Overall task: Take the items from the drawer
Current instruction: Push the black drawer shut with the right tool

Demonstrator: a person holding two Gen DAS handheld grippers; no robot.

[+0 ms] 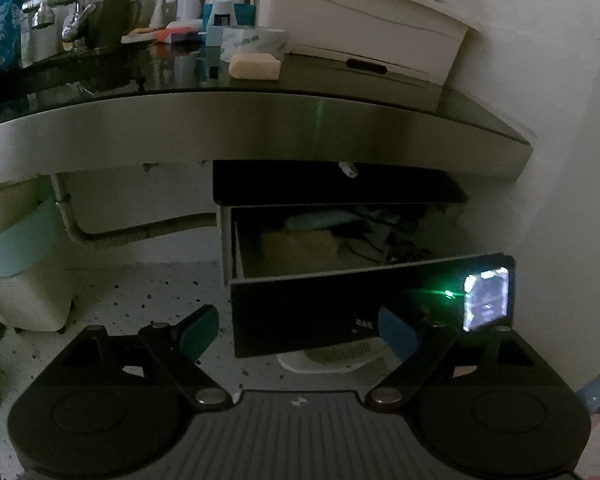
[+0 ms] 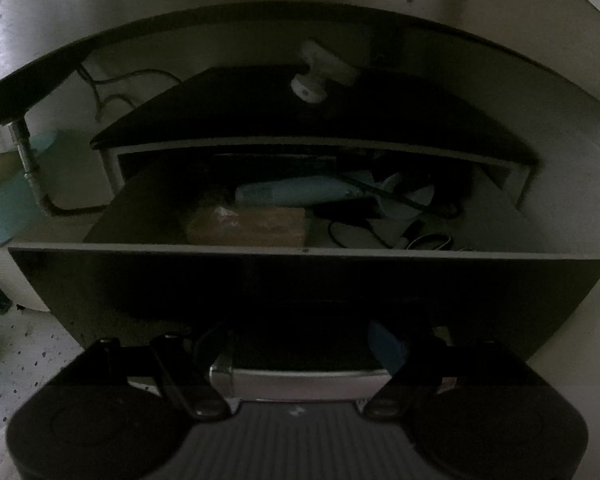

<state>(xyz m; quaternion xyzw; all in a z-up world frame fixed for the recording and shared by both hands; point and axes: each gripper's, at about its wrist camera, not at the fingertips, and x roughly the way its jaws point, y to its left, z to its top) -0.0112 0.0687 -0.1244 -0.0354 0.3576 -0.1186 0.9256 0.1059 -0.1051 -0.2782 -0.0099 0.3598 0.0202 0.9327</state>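
A black-fronted drawer [image 1: 340, 304] stands pulled open under the vanity counter; it also shows in the right wrist view [image 2: 300, 280]. Inside lie a tan wrapped block [image 2: 248, 224], a light-blue tube-shaped item [image 2: 292, 192] and dark cables [image 2: 380, 224]. My left gripper [image 1: 296, 332] is open and empty, held back from the drawer front. My right gripper [image 2: 300, 344] is open, its fingers on either side of the silver drawer handle [image 2: 296, 380], close against the drawer front.
The counter [image 1: 260, 128] above holds a soap bar [image 1: 255, 66], bottles and a white plastic box [image 1: 360, 28]. A flexible drain hose [image 1: 140, 232] runs left of the drawer. A white bin [image 1: 24, 292] stands on the speckled floor at left. A wall is at right.
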